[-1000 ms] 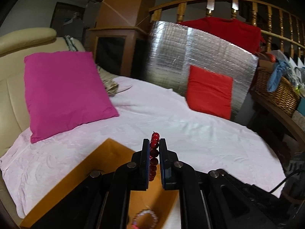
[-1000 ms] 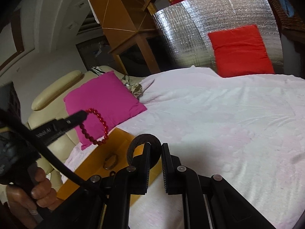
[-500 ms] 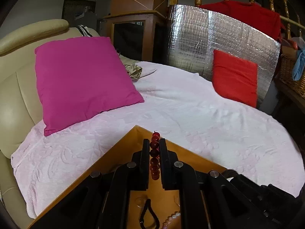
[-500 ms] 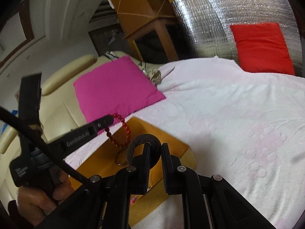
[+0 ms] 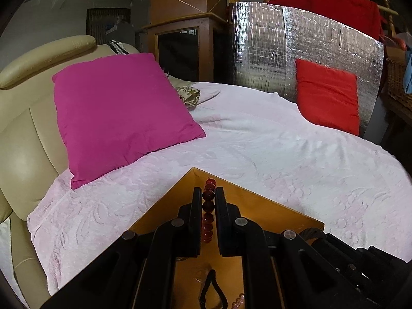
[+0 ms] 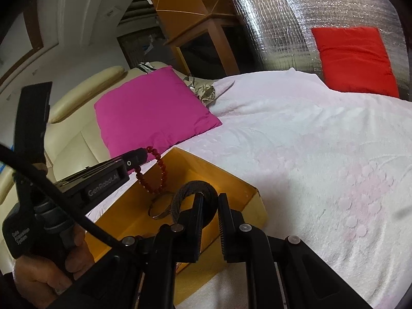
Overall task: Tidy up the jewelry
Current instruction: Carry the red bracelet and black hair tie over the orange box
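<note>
While the left gripper (image 5: 208, 191) pinched the red bead bracelet (image 5: 208, 207) over the orange tray (image 5: 262, 206), the right gripper (image 6: 209, 200) clamped a dark woven band (image 6: 185, 193).

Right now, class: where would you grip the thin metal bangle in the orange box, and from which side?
Pinch the bangle at its left rim from above, one of the fingers inside the ring, one outside. It seems to lie flat on the orange box floor, and the dark band hides its right side.
</note>
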A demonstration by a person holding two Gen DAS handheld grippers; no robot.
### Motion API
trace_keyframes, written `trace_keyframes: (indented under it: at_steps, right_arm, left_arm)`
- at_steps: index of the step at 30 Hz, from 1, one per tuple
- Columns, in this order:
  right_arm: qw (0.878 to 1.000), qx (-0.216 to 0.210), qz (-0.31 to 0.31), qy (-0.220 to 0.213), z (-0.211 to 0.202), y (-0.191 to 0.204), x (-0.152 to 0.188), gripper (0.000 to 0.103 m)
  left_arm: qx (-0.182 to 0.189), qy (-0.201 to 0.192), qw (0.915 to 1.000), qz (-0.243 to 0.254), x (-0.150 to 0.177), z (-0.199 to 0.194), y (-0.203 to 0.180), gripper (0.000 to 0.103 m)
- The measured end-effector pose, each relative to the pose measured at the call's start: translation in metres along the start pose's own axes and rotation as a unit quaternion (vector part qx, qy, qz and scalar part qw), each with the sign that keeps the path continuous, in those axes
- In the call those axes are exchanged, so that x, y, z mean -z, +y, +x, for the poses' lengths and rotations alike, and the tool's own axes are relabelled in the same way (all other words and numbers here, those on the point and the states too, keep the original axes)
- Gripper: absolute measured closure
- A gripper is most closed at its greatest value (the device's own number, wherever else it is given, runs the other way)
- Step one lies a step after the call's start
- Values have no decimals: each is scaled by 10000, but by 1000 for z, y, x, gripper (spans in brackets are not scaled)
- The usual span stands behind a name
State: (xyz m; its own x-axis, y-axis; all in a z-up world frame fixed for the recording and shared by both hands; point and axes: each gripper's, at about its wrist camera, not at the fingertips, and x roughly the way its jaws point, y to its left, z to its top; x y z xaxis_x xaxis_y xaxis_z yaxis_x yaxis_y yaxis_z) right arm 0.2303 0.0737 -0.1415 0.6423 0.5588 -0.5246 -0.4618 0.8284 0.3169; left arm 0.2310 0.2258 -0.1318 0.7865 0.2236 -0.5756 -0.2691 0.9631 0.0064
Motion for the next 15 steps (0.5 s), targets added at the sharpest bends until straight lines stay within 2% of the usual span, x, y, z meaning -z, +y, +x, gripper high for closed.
trace_keyframes:
  at_steps: [15]
  right_arm:
    - [9998, 52, 199, 60, 8, -7, 2, 91]
  left_arm:
    - [-79, 106, 9999, 89, 1, 10, -5, 93]
